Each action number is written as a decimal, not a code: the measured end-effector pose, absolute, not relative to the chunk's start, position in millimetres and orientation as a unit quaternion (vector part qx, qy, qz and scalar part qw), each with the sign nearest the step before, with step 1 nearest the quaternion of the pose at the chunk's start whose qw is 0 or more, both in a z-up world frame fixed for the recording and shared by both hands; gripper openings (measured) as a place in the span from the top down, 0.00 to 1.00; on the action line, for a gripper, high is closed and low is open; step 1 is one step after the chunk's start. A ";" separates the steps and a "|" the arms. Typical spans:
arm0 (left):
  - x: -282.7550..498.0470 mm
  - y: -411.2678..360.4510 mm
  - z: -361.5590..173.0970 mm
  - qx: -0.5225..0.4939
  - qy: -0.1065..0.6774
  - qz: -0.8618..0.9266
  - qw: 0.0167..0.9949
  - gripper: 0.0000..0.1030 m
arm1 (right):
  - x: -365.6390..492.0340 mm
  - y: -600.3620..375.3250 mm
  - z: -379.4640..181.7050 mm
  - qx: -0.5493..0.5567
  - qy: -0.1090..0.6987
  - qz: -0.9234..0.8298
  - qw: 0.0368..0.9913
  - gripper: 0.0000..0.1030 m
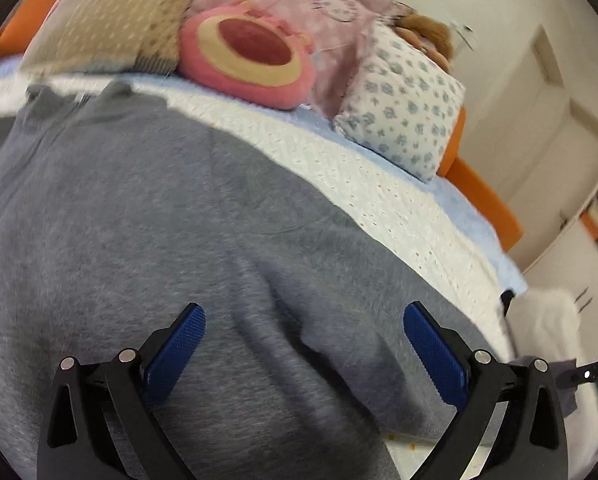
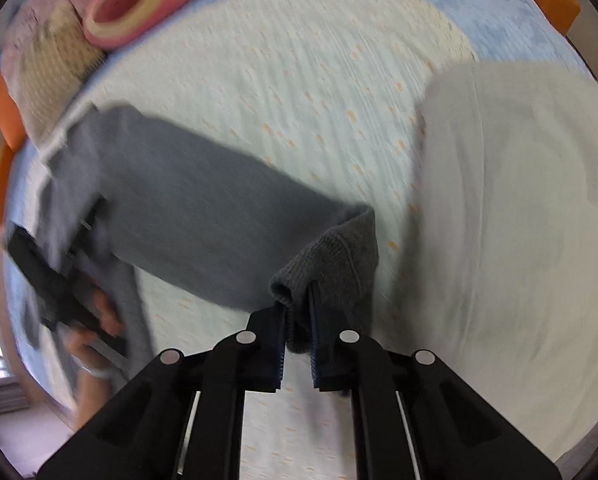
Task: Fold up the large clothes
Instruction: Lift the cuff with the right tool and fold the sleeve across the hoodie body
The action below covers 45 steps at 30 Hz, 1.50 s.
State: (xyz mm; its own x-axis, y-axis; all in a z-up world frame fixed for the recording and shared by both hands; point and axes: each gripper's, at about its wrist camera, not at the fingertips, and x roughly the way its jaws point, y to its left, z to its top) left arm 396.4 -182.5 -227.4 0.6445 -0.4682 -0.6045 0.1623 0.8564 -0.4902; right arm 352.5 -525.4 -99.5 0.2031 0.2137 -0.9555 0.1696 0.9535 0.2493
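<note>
A large grey sweatshirt [image 1: 159,216] lies spread on the bed's cream cover [image 1: 379,184]. My left gripper [image 1: 303,340] is open, its blue pads just above the grey cloth, holding nothing. In the right wrist view my right gripper [image 2: 299,332] is shut on the ribbed cuff of the grey sleeve [image 2: 331,256], lifted a little off the cover [image 2: 299,80]. The sleeve [image 2: 187,208] runs away to the left, where the hand with the left gripper [image 2: 59,292] shows, blurred.
Pillows and a pink round cushion [image 1: 251,52] sit at the head of the bed, with a blue-flowered pillow [image 1: 407,108] to the right. A white folded garment [image 2: 511,216] lies on the cover right of my right gripper. An orange bed frame [image 1: 483,196] edges the bed.
</note>
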 end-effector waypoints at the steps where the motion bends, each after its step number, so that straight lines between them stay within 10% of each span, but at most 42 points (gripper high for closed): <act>1: 397.5 -178.8 -227.8 -0.213 0.386 -0.184 0.879 0.02 | 356.8 -521.9 -88.2 0.154 0.620 0.016 0.770 0.92; 6: 384.6 -170.3 -226.9 -0.244 0.370 -0.196 0.875 0.03 | 384.0 -496.6 -15.2 0.153 0.559 0.018 0.815 0.92; 10: 393.1 -164.7 -236.2 -0.270 0.392 -0.139 0.868 0.59 | 405.2 -468.1 51.2 0.141 0.507 0.023 0.850 0.92; 15: 406.9 -162.8 -247.8 -0.311 0.414 -0.114 0.848 0.81 | 423.7 -421.4 128.7 0.131 0.440 0.033 0.888 0.97; 20: 398.6 -163.6 -257.5 -0.326 0.411 -0.100 0.845 0.86 | 448.3 -351.8 189.4 0.109 0.434 0.078 0.891 0.97; 24: 393.0 -161.3 -263.5 -0.314 0.408 -0.121 0.849 0.85 | 450.8 -340.4 136.2 0.055 0.484 0.039 0.872 0.93; 26: 392.7 -162.6 -264.4 -0.308 0.406 -0.125 0.852 0.84 | 455.8 -347.9 84.4 0.035 0.536 0.023 0.843 0.61; 27: 391.8 -162.9 -264.4 -0.307 0.405 -0.125 0.852 0.84 | 459.9 -354.6 46.2 0.020 0.569 0.009 0.822 0.25; 28: 392.6 -163.6 -264.7 -0.305 0.404 -0.125 0.853 0.83 | 460.5 -358.6 17.6 -0.002 0.581 -0.007 0.814 0.19; 41: 390.1 -166.3 -264.2 -0.302 0.384 -0.144 0.861 0.74 | 473.0 -317.2 -184.5 -0.295 0.621 -0.002 0.726 0.25; 43: 389.4 -167.3 -263.8 -0.298 0.383 -0.142 0.863 0.73 | 471.8 -319.6 -206.0 -0.305 0.634 -0.002 0.710 0.63; 45: 388.1 -168.0 -263.6 -0.294 0.382 -0.142 0.865 0.73 | 472.3 -328.6 -217.1 -0.288 0.647 -0.007 0.706 0.76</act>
State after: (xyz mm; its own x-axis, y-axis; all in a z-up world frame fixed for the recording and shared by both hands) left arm 388.1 -168.0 -263.6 0.6685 -0.4699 -0.5765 0.0214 0.7870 -0.6166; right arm 472.3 -328.6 -217.1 0.1632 -0.3823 -0.9095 -0.3637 0.8336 -0.4157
